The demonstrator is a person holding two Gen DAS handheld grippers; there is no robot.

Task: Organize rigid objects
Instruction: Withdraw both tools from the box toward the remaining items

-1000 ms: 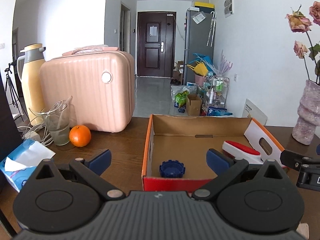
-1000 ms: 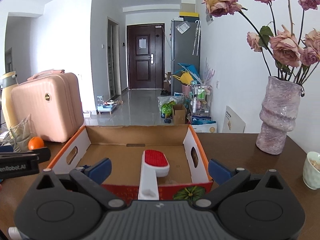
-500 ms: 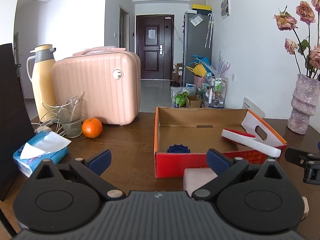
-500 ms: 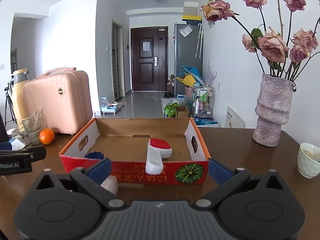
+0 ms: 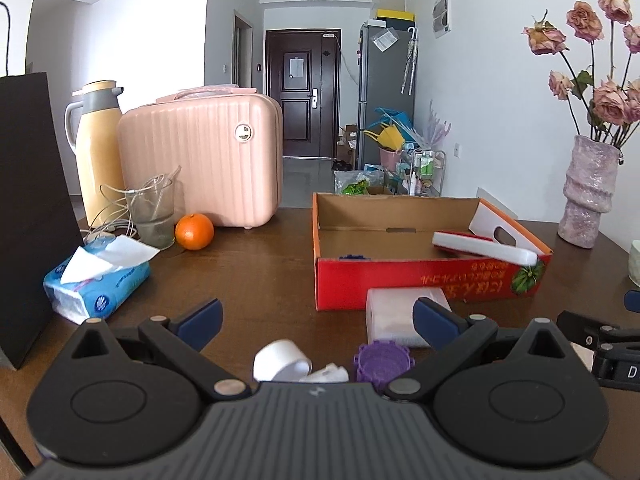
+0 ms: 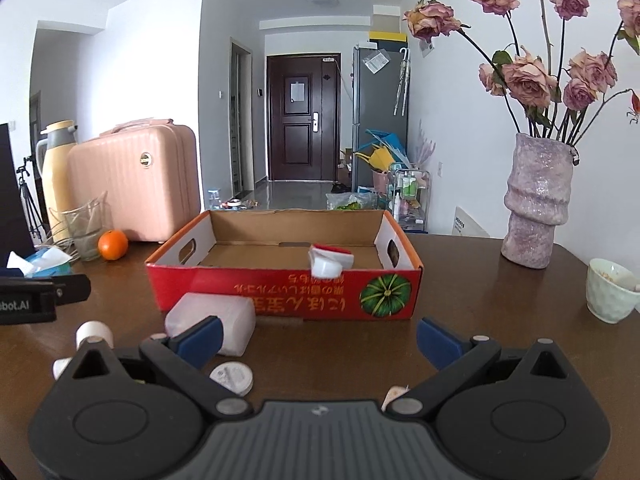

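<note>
- The dark wooden table (image 5: 256,280) is carrying every item reported below.
- The cardboard tray (image 6: 280,292), red on its outer wall, is sitting open-topped near the table's middle, its long axis running left to right across both views, printed long wall facing the cameras.
- The white-and-red brush (image 5: 486,246) is lying inside the tray at its right end, tilted, with its white handle end propped on and overhanging the near wall; in the right wrist view the handle is pointing toward the camera.
- The translucent white box (image 6: 212,322) is lying on the table just in front of the tray's near wall, toward the left corner.
- The blue gear-edged cap (image 5: 352,257) is sitting on the tray floor near its left front corner, only its top edge showing.
- The purple gear-edged cap (image 5: 380,364) is lying flat on the table close under the left gripper, beside a small white cylinder (image 5: 280,360) tipped on its side.
- A round white lid (image 6: 232,378) is lying flat near the right gripper's left finger.
- The left gripper (image 5: 316,318) is hovering level above the table, pointing at the tray, fingers spread wide and holding nothing.
- The right gripper (image 6: 318,338) is hovering likewise, level and facing the tray's near wall, fingers wide apart and empty.
</note>
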